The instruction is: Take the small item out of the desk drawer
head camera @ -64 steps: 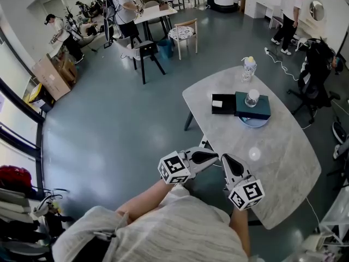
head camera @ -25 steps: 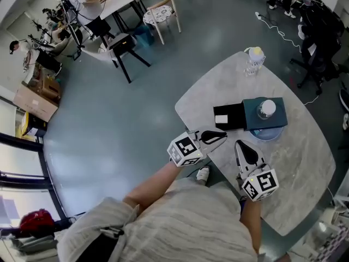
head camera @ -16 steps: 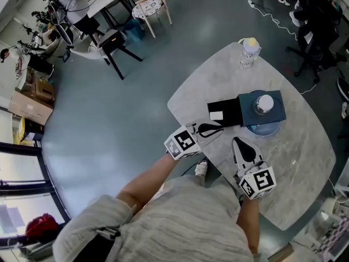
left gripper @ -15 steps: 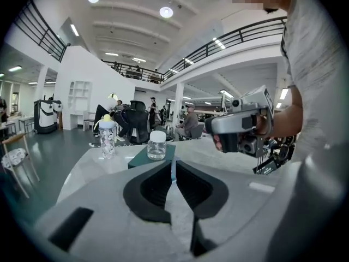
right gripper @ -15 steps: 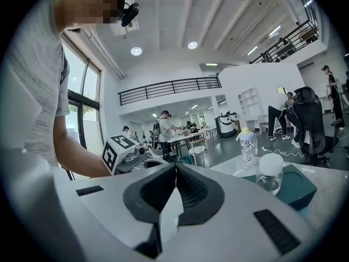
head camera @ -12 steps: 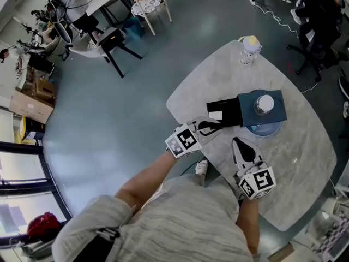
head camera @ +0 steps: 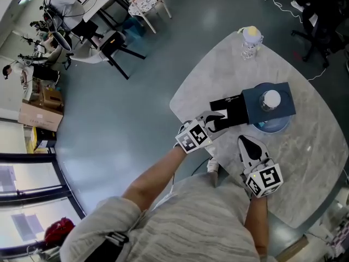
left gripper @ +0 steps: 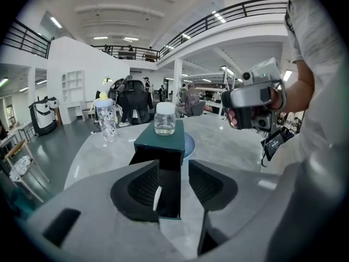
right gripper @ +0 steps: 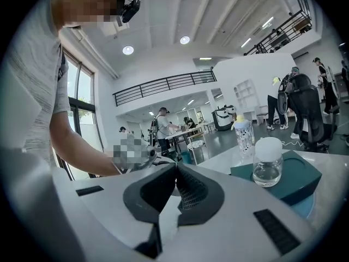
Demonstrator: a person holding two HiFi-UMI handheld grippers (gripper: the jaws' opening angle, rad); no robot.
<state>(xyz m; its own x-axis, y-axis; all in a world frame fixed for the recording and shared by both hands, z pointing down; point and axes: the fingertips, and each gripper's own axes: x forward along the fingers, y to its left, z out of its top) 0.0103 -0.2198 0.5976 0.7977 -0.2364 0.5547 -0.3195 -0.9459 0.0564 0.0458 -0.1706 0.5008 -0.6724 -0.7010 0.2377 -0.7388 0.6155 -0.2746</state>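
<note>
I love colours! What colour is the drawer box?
The drawer box is dark teal, clearest in left gripper view.

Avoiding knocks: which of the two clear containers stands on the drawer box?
The short white-lidded jar, atop the teal drawer box; the taller yellow-capped bottle stands apart on the table.

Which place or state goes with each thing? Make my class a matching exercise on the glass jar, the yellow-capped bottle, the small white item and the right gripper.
Column one:
1. glass jar
2. yellow-capped bottle
3. small white item
4. right gripper

Column two:
A. lying in the open drawer
B. jaws together, nothing between them
C. standing on top of the green box
D. standing near the far edge of the table, apart from the box

Pairs: 1-C, 2-D, 3-A, 4-B
</note>
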